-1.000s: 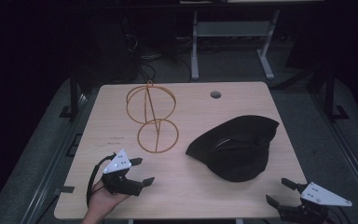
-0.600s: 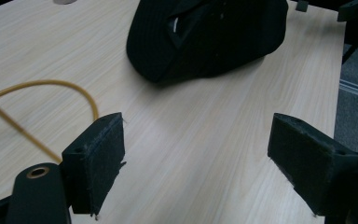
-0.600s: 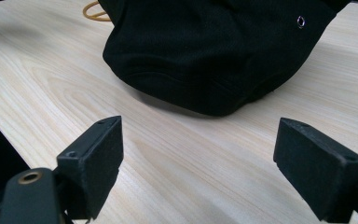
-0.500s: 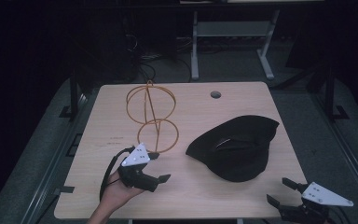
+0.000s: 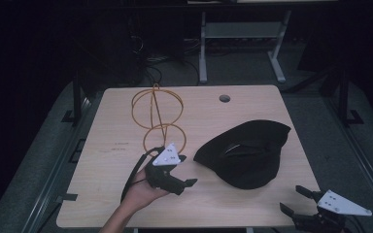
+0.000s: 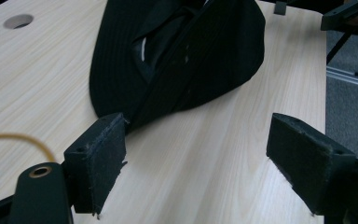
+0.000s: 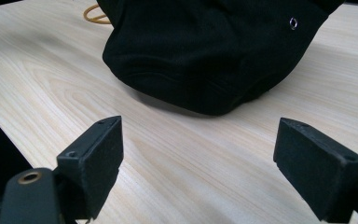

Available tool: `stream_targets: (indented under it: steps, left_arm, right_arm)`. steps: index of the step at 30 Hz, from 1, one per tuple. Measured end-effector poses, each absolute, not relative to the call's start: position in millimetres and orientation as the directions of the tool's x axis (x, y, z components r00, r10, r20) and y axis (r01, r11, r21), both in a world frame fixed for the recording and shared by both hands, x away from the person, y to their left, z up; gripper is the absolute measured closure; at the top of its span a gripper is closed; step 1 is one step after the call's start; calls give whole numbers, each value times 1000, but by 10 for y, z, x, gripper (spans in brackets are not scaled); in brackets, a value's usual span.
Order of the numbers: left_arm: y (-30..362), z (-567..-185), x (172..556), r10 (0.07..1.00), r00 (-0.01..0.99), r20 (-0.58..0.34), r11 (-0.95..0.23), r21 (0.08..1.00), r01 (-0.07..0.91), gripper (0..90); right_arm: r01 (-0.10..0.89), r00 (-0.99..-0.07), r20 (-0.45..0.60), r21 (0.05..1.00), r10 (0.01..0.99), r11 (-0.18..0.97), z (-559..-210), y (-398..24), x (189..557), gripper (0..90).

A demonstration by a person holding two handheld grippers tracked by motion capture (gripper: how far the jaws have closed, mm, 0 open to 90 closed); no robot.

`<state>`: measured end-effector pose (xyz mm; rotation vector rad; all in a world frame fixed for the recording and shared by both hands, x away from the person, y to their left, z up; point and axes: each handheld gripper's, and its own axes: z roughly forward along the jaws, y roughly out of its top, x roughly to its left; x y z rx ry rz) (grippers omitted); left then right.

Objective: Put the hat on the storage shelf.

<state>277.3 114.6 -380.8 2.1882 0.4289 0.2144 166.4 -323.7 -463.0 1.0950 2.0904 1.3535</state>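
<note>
Black cap point(image 5: 246, 154) lies on the bench point(image 5: 107, 160) just ahead of the left tongs point(image 5: 175, 170), wide open and empty, nearer than the right tongs point(image 5: 298, 203), also open and empty.

The left gripper point(image 5: 180, 171) is held by a hand point(image 5: 143, 194), jaws spread wide; the right gripper point(image 5: 298, 203) is likewise held wide open.

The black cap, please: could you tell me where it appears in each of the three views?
High view: black cap right of table centre.
Left gripper view: top centre, past the open jaws.
Right gripper view: top centre.
Shared landmark: yellow wire stand.
</note>
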Motion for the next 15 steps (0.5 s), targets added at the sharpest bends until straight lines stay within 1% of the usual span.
stream_targets:
  steps: [10,15]
  left_arm:
    - [797,-3746,2913,333,943,6,-586,784,202,205]
    - [672,-3766,2980,316,949,2,-616,761,203,226]
  right_arm:
    - [386,-615,66,894,786,227,-4633,-3211,1669,154]
    - [384,-614,72,897,786,218,-4639,-3218,1665,154]
